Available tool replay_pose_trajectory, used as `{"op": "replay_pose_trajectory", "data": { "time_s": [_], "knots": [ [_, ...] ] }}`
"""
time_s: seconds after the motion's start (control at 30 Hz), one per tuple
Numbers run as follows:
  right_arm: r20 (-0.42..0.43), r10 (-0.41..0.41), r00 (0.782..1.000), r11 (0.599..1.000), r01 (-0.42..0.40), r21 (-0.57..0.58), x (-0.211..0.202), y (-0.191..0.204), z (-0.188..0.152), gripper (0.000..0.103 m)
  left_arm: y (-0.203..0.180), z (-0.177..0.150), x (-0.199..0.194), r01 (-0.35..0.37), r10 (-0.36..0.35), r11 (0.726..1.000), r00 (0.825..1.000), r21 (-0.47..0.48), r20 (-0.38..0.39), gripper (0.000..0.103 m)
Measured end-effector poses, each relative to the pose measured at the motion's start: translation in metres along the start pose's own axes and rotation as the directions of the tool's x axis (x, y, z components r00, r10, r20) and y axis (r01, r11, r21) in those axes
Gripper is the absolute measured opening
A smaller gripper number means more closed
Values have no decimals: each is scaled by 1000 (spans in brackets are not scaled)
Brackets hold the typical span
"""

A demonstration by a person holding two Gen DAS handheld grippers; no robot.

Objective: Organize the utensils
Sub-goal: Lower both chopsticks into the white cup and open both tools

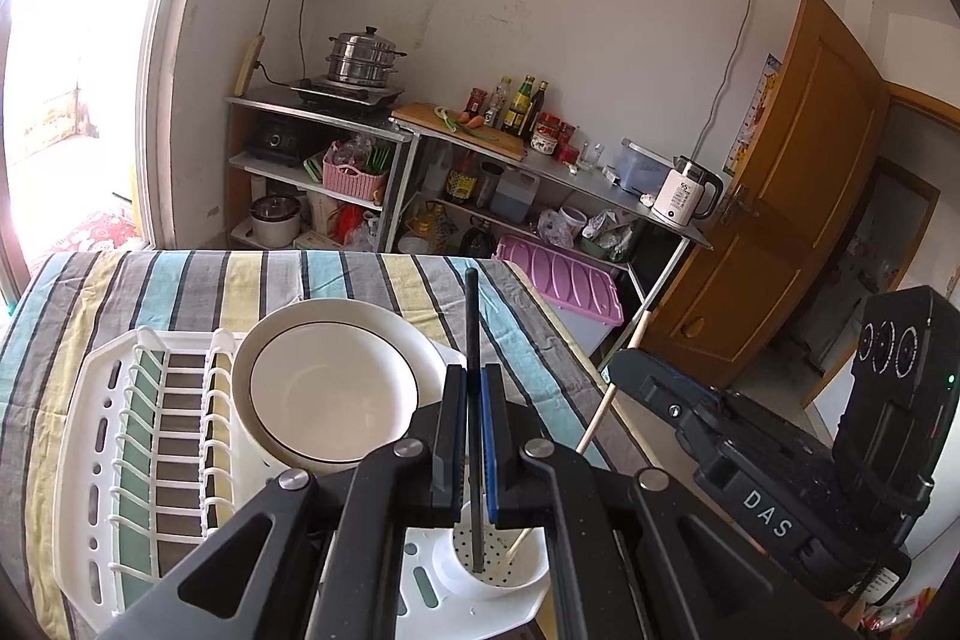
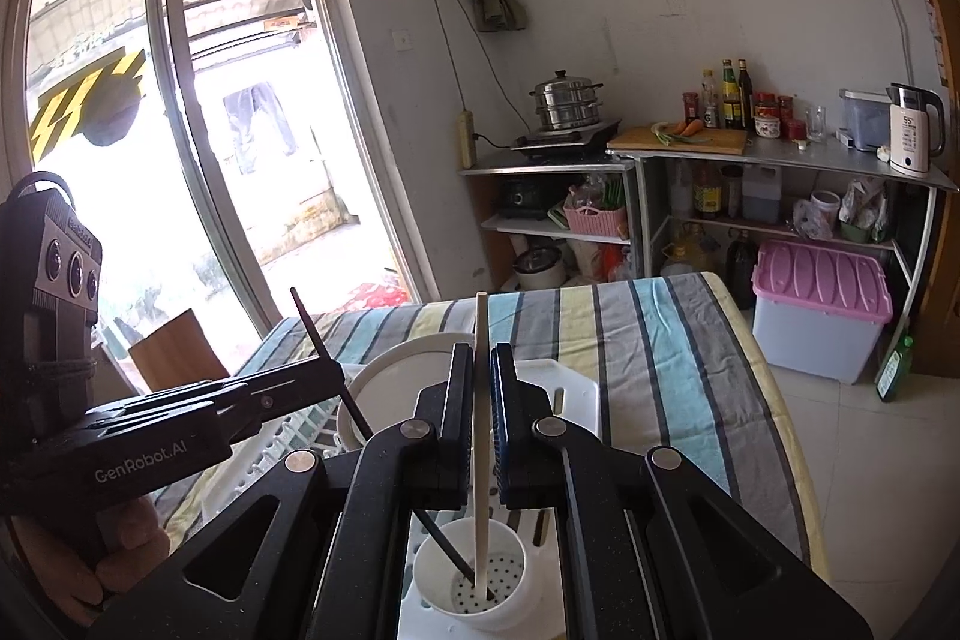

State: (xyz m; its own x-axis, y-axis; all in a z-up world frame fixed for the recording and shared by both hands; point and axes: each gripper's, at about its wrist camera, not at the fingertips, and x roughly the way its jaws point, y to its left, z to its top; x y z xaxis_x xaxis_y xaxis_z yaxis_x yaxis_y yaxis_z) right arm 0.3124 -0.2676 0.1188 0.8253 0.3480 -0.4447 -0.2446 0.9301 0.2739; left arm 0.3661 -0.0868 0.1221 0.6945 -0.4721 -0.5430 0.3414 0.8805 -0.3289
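White perforated utensil cup [image 2: 474, 577] in dish rack [image 1: 96, 436] holds tips of two chopsticks: one black chopstick [image 1: 472, 334], one pale chopstick [image 2: 480, 400]. Left gripper [image 1: 474, 385] clamps the black, right gripper [image 2: 480, 355] the pale (both upright-ish). One white bowl [image 1: 330, 388] in rack.

Left gripper [image 1: 474, 388] lower centre clamps black chopstick [image 1: 472, 316], tip in perforated white cup [image 1: 501, 559]; white bowl [image 1: 333, 388] centre-left in dish rack [image 1: 102, 436]; right gripper [image 1: 618, 370] at right.
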Motion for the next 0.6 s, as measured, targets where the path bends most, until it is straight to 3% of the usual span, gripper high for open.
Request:
{"op": "replay_pose_trajectory", "data": {
  "time_s": [0.37,0.6],
  "knots": [
    [-55,-73,996,995,76,57,4,-28,-16,7,31,-11,-9,-82,81,996,996,-29,-34,6],
    [-100,-72,992,996,78,54,1,-29,-18,8,39,-23,-13,-125,125,992,992,-13,-37,7]
  ]
}}
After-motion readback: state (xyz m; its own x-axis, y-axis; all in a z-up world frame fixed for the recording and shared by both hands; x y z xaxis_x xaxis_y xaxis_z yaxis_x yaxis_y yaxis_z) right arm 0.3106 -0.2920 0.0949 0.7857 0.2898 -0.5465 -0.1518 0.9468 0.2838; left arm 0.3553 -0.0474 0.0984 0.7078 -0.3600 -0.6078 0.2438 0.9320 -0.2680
